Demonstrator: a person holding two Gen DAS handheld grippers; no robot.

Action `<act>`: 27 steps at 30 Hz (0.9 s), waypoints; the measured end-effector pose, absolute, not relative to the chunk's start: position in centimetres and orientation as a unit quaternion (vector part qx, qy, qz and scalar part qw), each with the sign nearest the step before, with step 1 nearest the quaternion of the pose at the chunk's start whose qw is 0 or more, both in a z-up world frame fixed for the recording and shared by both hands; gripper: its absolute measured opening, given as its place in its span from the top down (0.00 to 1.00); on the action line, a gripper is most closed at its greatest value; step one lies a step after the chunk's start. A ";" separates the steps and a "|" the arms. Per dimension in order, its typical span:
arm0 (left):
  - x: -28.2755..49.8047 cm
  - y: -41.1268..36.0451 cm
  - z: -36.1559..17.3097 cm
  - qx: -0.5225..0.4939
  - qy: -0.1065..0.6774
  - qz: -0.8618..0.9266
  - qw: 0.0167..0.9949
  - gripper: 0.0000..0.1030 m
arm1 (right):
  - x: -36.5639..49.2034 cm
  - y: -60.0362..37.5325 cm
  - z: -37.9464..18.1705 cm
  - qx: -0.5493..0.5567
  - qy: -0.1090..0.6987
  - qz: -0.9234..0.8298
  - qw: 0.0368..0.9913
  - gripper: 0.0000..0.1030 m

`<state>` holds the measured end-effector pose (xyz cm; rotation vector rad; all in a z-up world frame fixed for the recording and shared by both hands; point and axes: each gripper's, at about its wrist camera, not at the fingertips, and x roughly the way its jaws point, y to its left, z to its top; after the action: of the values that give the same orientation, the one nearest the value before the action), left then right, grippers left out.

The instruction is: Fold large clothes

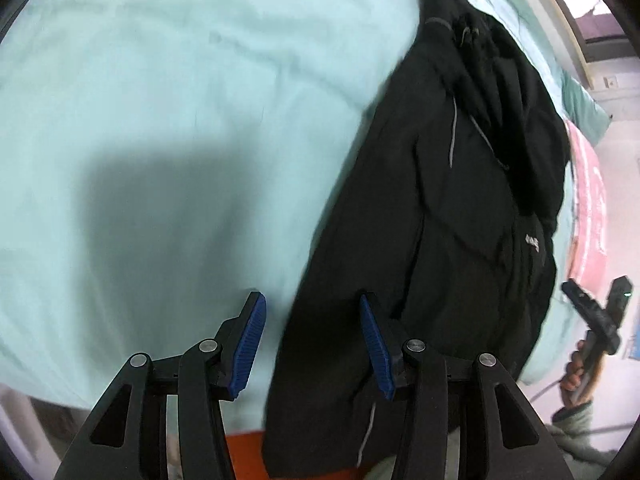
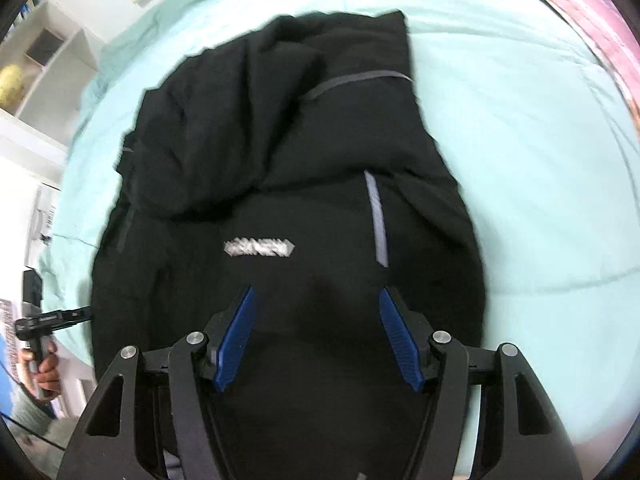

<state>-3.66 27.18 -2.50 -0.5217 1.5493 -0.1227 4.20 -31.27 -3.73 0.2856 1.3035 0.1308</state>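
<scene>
Left wrist view: left gripper (image 1: 312, 344) hangs above the bed, jaws partly apart, nothing between the blue pads (image 1: 250, 350). One finger is over the mint bedsheet (image 1: 160, 120), the other over the left edge of the black jacket (image 1: 460, 208). The jacket lies folded lengthwise on the sheet, right of centre, hood end toward the far side of the bed, bottom end hanging off the near edge. Grey trim strips and a small white logo show on it. Pink fabric (image 1: 592, 200) lies along the bed's right side. The right gripper (image 1: 596, 312) shows at the frame's right edge, held by a hand (image 1: 576, 372); its jaw state can't be told from here.

Right wrist view: right gripper (image 2: 316, 332) is above the jacket (image 2: 280, 152), jaws wide and empty, no contact visible between pads and cloth. Logo (image 2: 260, 247) sits just ahead of the fingers, blurred. Sheet (image 2: 540, 160) surrounds the jacket. White shelving (image 2: 52, 52) stands at the left. The left gripper (image 2: 56, 318) shows at far left, in a hand (image 2: 42, 372).
</scene>
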 end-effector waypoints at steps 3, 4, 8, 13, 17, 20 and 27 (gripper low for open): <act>-5.2 26.7 -3.5 -0.255 0.694 -0.068 0.670 0.51 | 2.7 -32.6 -4.8 0.132 0.623 0.039 0.770 0.35; -5.5 26.4 -4.0 -0.262 0.698 -0.076 0.662 0.51 | 2.4 -33.2 -4.9 0.131 0.627 0.035 0.767 0.35; -6.3 25.4 -5.1 -0.241 0.708 -0.075 0.659 0.49 | 0.4 -35.2 -6.0 0.123 0.645 0.013 0.754 0.35; -6.6 23.5 -2.3 -0.295 0.673 -0.199 0.648 0.50 | -1.8 -37.4 -6.1 0.124 0.652 -0.006 0.748 0.35; -6.7 22.0 0.7 -0.287 0.641 -0.254 0.665 0.49 | -3.9 -38.6 -6.1 0.120 0.654 -0.021 0.746 0.35; -6.7 22.0 -1.2 -0.284 0.665 -0.224 0.653 0.49 | -5.7 -39.9 -6.8 0.145 0.660 -0.025 0.737 0.35; -8.5 21.6 -3.5 -0.284 0.694 -0.230 0.620 0.49 | -10.0 -40.9 -8.3 0.169 0.679 -0.023 0.714 0.35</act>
<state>-8.52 21.63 -3.51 -0.6532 1.5962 -0.5281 -10.00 -40.91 -8.29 0.3751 1.5046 -0.0513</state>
